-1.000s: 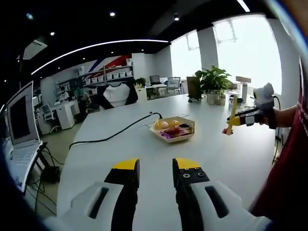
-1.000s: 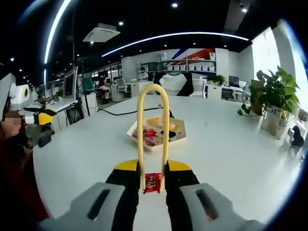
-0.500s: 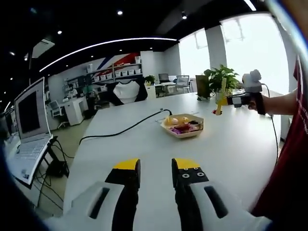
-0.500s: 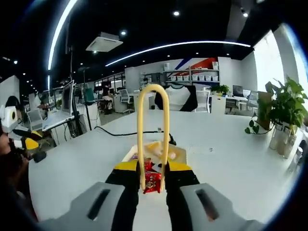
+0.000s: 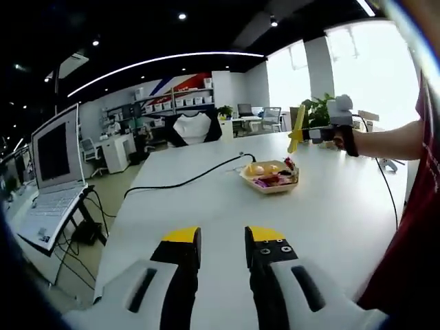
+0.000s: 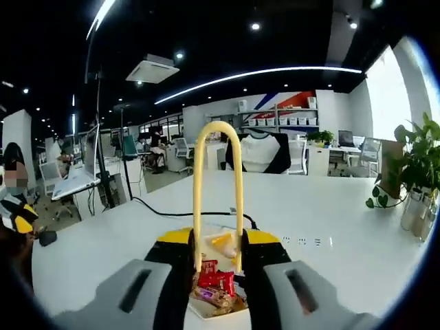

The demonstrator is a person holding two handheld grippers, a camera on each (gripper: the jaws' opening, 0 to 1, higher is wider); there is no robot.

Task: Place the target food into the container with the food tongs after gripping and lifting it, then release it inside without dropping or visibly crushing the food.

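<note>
Reaching out over the table (image 5: 330,206) from the view's right, a bare forearm (image 5: 385,141) carries the right gripper (image 5: 313,135) level, with the yellow tongs (image 5: 294,137) sticking out of its front, tilted, just above the tray (image 5: 271,184). In the right gripper view the right gripper (image 6: 216,258) points forward with its jaws pressed against the two legs of the tongs (image 6: 217,192), whose closed bend stands away from the camera and whose legs run nearly parallel back between the jaws. The leg tips are drawn in to a narrow gap, and whether they clamp anything I cannot tell. A red wrapped candy (image 6: 216,280) sits right below the tips, among other wrapped sweets, directly under the tongs and inside the tray (image 6: 206,311); whether the tips touch it I cannot tell. A pale yellow piece of food (image 6: 221,242) lies in the tray between the legs. A black cable (image 6: 182,212) runs across the table (image 6: 323,234) beyond the tongs. In the left gripper view the left gripper (image 5: 218,254) hangs low over the near table edge, well apart from the tongs, jaws parted with nothing between them; a laptop (image 5: 51,179) stands off its left side
</note>
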